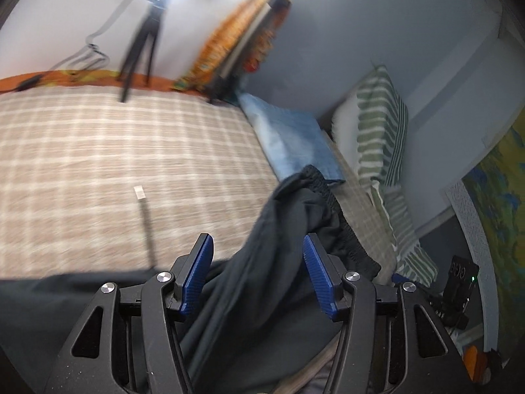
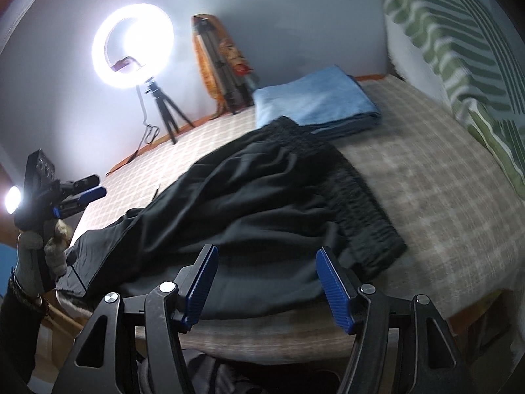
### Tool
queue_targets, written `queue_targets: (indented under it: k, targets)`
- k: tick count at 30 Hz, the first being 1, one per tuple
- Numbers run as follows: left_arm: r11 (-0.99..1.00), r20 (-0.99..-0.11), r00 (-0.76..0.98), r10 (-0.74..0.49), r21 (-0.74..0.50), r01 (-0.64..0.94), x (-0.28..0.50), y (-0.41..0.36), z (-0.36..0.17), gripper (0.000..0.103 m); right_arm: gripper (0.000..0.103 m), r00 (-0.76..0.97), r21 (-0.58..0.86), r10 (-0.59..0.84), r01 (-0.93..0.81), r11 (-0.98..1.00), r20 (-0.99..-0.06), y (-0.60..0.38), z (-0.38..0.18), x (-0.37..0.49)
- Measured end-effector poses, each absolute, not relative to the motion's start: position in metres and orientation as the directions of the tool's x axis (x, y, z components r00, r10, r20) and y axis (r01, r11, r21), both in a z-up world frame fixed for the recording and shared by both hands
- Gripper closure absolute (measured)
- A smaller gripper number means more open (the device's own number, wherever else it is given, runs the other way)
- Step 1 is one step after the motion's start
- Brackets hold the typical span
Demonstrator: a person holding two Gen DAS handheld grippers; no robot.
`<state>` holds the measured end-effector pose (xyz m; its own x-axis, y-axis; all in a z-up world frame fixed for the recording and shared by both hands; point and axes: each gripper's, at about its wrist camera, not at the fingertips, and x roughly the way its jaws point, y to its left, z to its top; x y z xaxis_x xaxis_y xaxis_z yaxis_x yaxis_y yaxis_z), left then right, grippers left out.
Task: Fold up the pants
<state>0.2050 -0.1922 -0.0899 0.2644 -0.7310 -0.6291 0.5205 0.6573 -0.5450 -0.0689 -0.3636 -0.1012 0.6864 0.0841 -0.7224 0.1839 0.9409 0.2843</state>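
Dark grey pants [image 2: 262,197] lie rumpled across the near part of a plaid-covered bed [image 2: 426,190], elastic waistband [image 2: 361,203] to the right, legs running off to the left. My right gripper [image 2: 267,252] is open and empty just above the near edge of the pants. My left gripper [image 1: 257,243] is open, with the pants [image 1: 279,246] bunched under and between its fingers. It also shows in the right wrist view [image 2: 88,187], held over the leg end at far left.
A folded light-blue cloth [image 2: 315,101] lies beyond the waistband. A green-striped pillow [image 2: 459,49] leans at the right. A ring light on a tripod [image 2: 131,42] and a second tripod [image 2: 220,69] stand at the far side of the bed.
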Motion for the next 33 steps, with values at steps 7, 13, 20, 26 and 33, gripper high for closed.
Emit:
queue_targets:
  k: [7,13,20,26,33]
  targets:
    - [0.654,-0.69,0.158,-0.706,-0.551,0.519,0.229,-0.263,-0.116,0.047,0.038,0.683,0.318,0.078,0.235,0.918,-0.727,-0.399,-0.118,-0.079]
    - [0.697,-0.752,0.138,-0.644,-0.504,0.509,0.246,-0.299,-0.138,0.047,0.038,0.683,0.329,0.076,0.248,0.911,-0.726,-0.418,-0.125,-0.079]
    - [0.729,-0.789,0.144,-0.597,-0.459,0.508,0.255,-0.319,-0.155,0.047,0.038,0.68,0.351,0.102,0.238,0.906,-0.726,-0.425,-0.136,-0.069]
    - [0.736,-0.796,0.148,-0.587,-0.448,0.508,0.259,-0.324,-0.167,0.079,0.038,0.681,0.352,0.112,0.224,0.909,-0.723,-0.425,-0.138,-0.063]
    - [0.715,-0.779,0.182,-0.6,-0.42,0.559,0.251,-0.331,-0.165,0.098,0.038,0.682,0.361,0.117,0.228,0.904,-0.722,-0.428,-0.139,-0.06]
